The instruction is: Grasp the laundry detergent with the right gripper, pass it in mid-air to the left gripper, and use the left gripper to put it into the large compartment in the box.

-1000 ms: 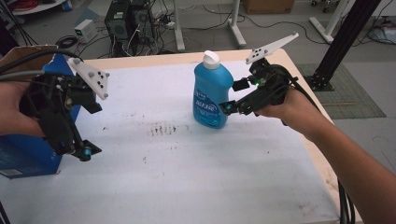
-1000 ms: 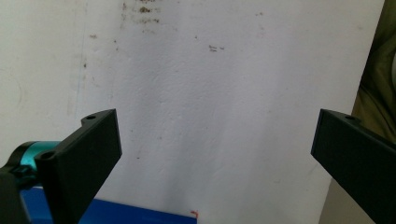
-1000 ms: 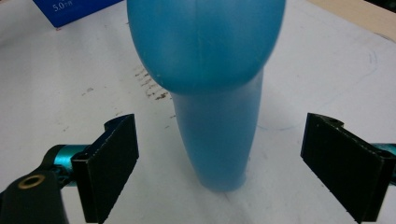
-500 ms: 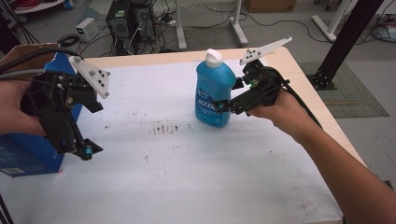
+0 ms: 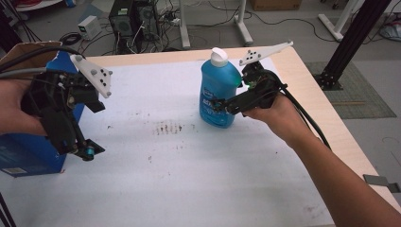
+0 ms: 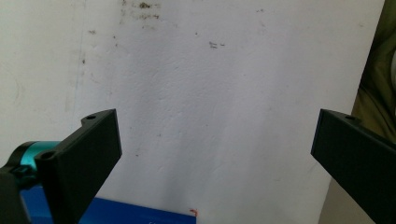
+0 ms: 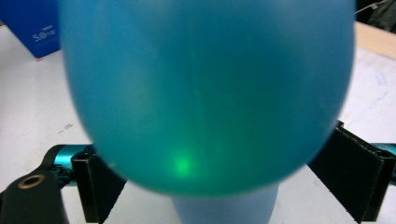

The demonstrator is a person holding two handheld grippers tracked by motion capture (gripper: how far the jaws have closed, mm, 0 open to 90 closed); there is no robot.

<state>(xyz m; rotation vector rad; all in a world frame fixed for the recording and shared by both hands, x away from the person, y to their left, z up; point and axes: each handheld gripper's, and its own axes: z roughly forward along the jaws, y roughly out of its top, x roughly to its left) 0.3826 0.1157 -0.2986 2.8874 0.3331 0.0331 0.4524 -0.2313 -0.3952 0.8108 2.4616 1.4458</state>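
The right gripper (image 5: 218,105) is clamped on the upright blue detergent bottle (image 5: 215,97), which stands at about one o'clock from the white mat's (image 5: 189,179) centre; the left gripper (image 5: 87,150), jaws apart and holding nothing, hovers at nine o'clock beside the blue box (image 5: 28,153).

A blue bottle (image 5: 217,92) with a white cap stands upright. It sits on the white sheet (image 5: 189,161), towards the far side.
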